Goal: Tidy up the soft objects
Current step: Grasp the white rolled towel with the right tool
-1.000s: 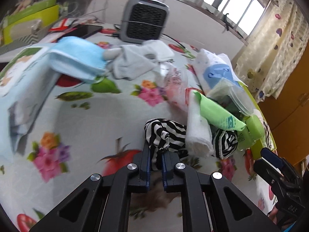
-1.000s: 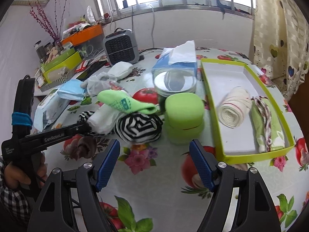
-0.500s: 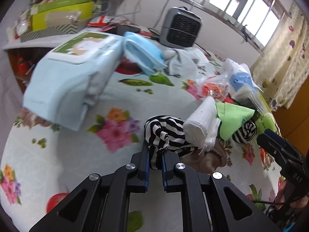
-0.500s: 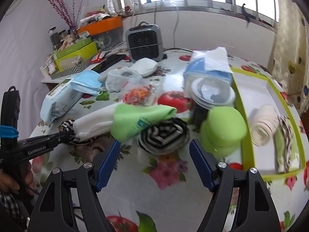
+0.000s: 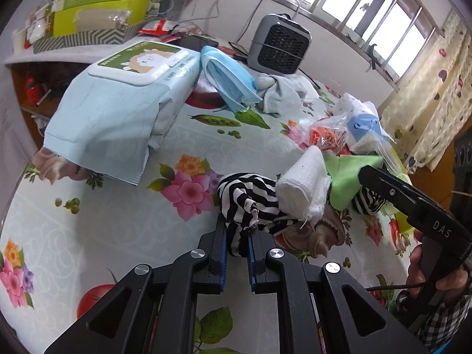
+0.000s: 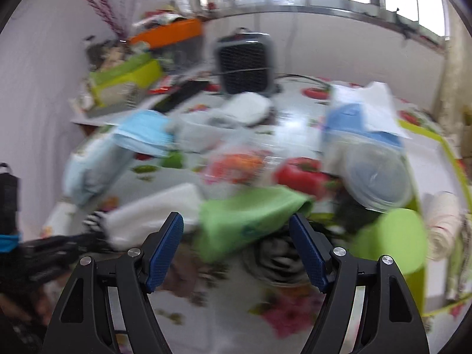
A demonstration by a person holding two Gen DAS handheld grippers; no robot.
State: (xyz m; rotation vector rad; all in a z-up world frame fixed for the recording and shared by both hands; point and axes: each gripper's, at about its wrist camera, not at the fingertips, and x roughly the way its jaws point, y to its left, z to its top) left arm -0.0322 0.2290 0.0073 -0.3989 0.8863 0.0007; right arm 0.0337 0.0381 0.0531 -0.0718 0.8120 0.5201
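Left gripper (image 5: 237, 237): clenched on the near end of a black-and-white striped cloth (image 5: 250, 197), fabric pinched between the blue pads.
Striped cloth: bunched on the flowered tablecloth (image 5: 118, 215), running far and right from the jaws, under a white rolled towel (image 5: 303, 183).
White rolled towel: lying across the striped cloth, touching a green cloth (image 5: 346, 178) on its right.
Right gripper (image 6: 237, 249): released, jaws spread wide, nothing between the pads; green cloth and a second striped bundle (image 6: 277, 258) lying just beyond the fingertips. View badly blurred.
Right of pile: green round container (image 6: 392, 240), clear lidded tub (image 6: 376, 177) and tissue pack (image 6: 361, 118) behind it.
Far right: yellow-green tray (image 6: 427, 131) holding a rolled cloth (image 6: 442, 221); other contents too blurred to tell.
Left of pile: pale blue wet-wipe pack (image 5: 118, 109), well apart from the striped cloth.
Far side: blue face masks (image 5: 227, 78), grey-white socks (image 5: 283, 91), small grey fan heater (image 5: 278, 44).
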